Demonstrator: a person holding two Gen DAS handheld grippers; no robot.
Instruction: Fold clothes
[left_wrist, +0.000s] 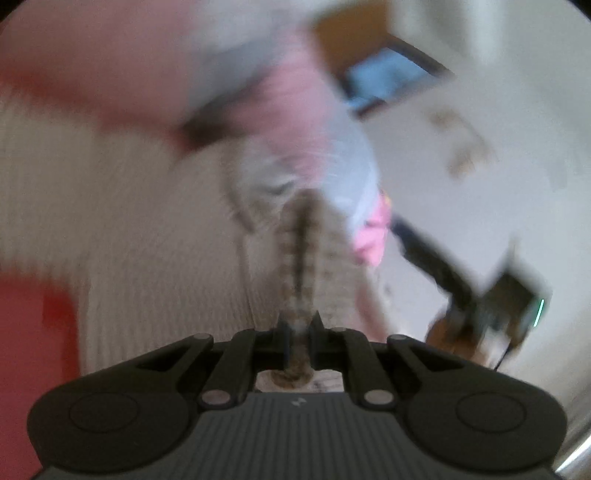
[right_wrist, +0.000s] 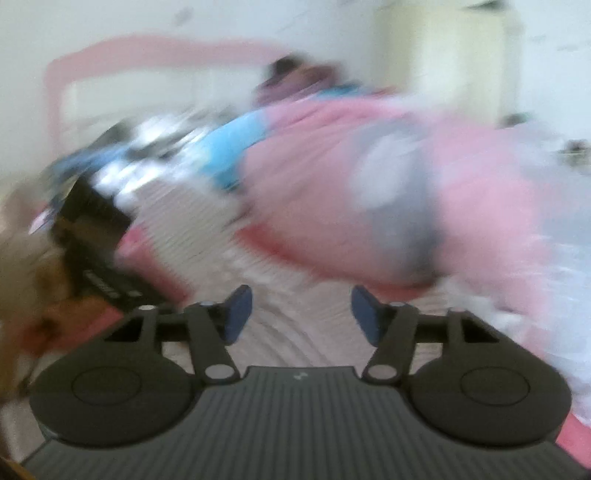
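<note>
Left gripper (left_wrist: 298, 325) fingers pinched on speckled beige garment (left_wrist: 303, 251); right gripper (right_wrist: 301, 314) fingers apart, empty, over ribbed white cover (right_wrist: 207, 236).

Garment (right_wrist: 369, 192) lies on bedspread (right_wrist: 207, 229), before headboard (right_wrist: 147, 48).

Soft even daylight, heavy motion blur in both views, fisheye bending at edges

Note the colours despite heavy blur. The cloth (left_wrist: 299, 258) in front of you is grey-beige with dark brown bars. The ribbed cover (left_wrist: 147, 221) is off-white. The large garment (right_wrist: 369, 192) you see is pink with grey and white patches; beside it lies a light blue piece (right_wrist: 236, 147). The right gripper's pads (right_wrist: 238, 314) are blue.
</note>
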